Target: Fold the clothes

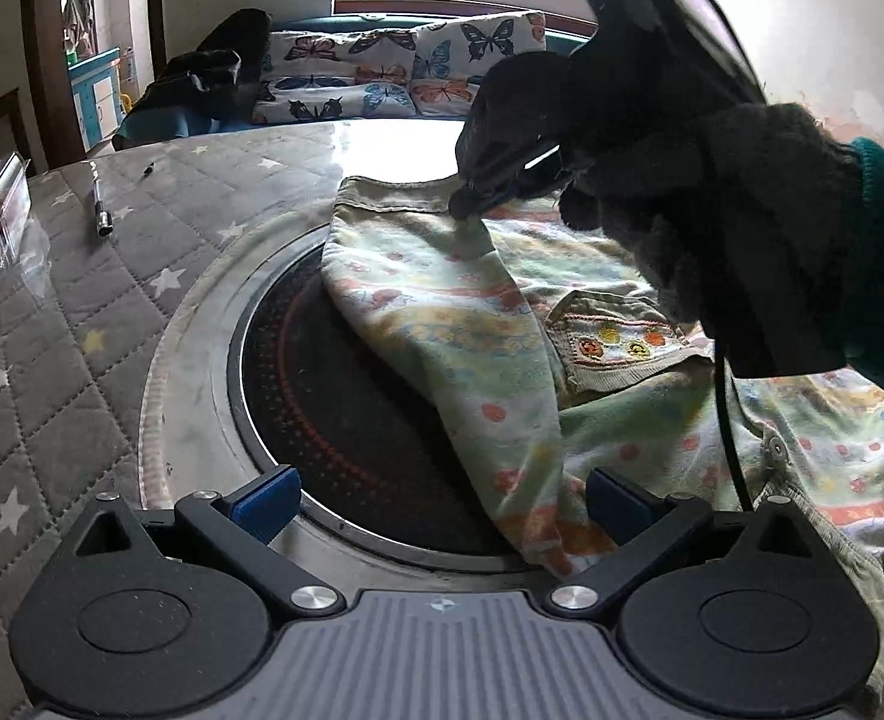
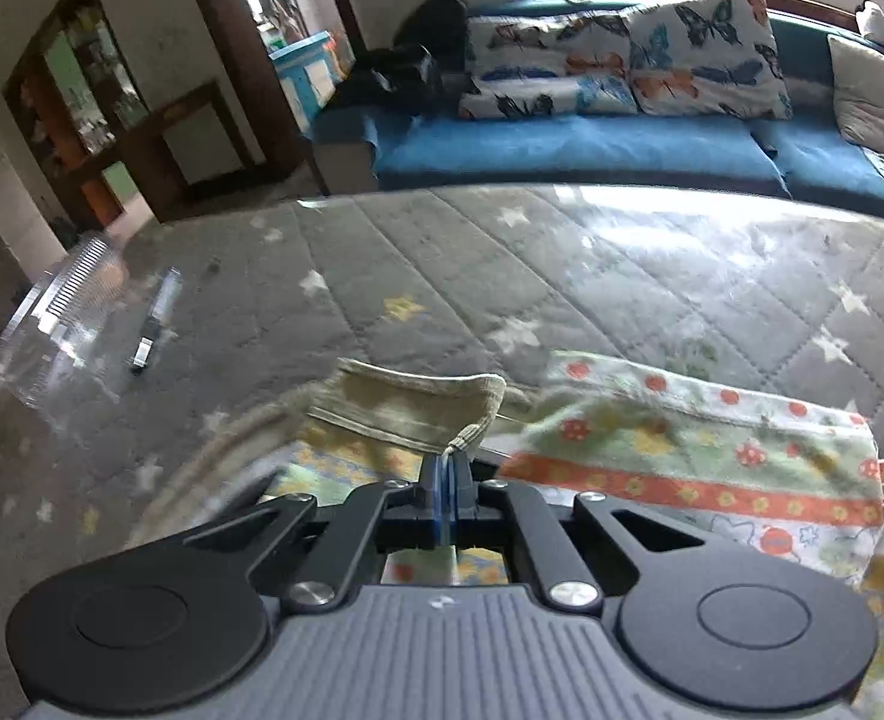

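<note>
Risk first: cuff slip from right gripper point(image 2: 445, 483), caused by a thin bite on the edge only; sleeve drop and a crooked fold as result. Second risk: snag of cloth on left gripper point(image 1: 442, 501), since fabric lies against its pad at 3 o'clock.

Table point(image 1: 81, 312): quilted, star-printed, round dark inset at centre.
Garment point(image 1: 472, 330): small, pale green, floral with orange bands, ribbed trim; spread over inset from 12 to 4 o'clock, partly folded.
Left gripper: spread wide, holding nothing.
Right gripper: pressed together, pinching ribbed cuff point(image 2: 472, 435), at 12 o'clock.
</note>
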`<state>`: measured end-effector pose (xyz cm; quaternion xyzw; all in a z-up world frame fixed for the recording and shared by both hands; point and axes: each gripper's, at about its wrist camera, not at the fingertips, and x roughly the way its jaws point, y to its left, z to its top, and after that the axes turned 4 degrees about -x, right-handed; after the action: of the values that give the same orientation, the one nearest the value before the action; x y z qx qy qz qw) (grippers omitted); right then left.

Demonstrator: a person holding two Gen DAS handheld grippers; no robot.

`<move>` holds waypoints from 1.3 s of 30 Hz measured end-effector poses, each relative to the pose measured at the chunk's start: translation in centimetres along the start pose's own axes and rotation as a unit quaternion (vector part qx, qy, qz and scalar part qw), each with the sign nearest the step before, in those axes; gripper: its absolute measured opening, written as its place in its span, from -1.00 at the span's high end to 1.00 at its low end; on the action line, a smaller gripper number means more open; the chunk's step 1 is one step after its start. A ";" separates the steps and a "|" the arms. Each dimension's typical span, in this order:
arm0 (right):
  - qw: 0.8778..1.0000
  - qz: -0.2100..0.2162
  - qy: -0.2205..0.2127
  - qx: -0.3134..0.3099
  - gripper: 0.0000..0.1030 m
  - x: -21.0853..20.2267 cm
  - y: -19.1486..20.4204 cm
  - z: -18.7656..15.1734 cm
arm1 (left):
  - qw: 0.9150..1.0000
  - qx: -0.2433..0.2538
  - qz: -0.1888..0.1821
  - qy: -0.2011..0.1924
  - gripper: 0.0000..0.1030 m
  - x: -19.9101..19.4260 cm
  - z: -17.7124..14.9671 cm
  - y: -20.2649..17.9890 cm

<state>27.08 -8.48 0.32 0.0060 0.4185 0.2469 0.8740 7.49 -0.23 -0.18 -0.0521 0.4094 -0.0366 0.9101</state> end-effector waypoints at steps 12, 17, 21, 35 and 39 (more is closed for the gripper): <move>0.993 0.111 -0.047 -0.013 0.98 -6.2 4.9 1.3 | 0.999 -0.025 0.029 -0.010 -0.99 -1.2 -0.7 1.5; 0.986 0.156 -0.045 -0.040 0.98 -7.3 8.6 0.8 | 0.998 -0.045 0.045 -0.010 -0.99 -1.7 -0.9 2.8; 0.980 0.186 -0.027 -0.066 0.98 -7.1 11.7 0.0 | 0.997 -0.056 0.051 -0.015 -0.99 -2.2 -1.2 3.7; 0.969 0.226 0.017 -0.095 0.80 -7.5 15.1 -1.8 | 0.991 -0.102 0.083 -0.029 -0.99 -4.5 -3.0 8.5; 0.977 0.185 0.019 -0.103 0.50 -8.5 13.0 -2.0 | 0.988 -0.120 0.090 -0.032 -0.99 -5.2 -3.2 10.1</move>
<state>15.59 -1.13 8.01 -0.0117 0.3988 0.4461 0.8011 1.88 10.11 0.27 -0.1252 0.3841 0.0962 0.9097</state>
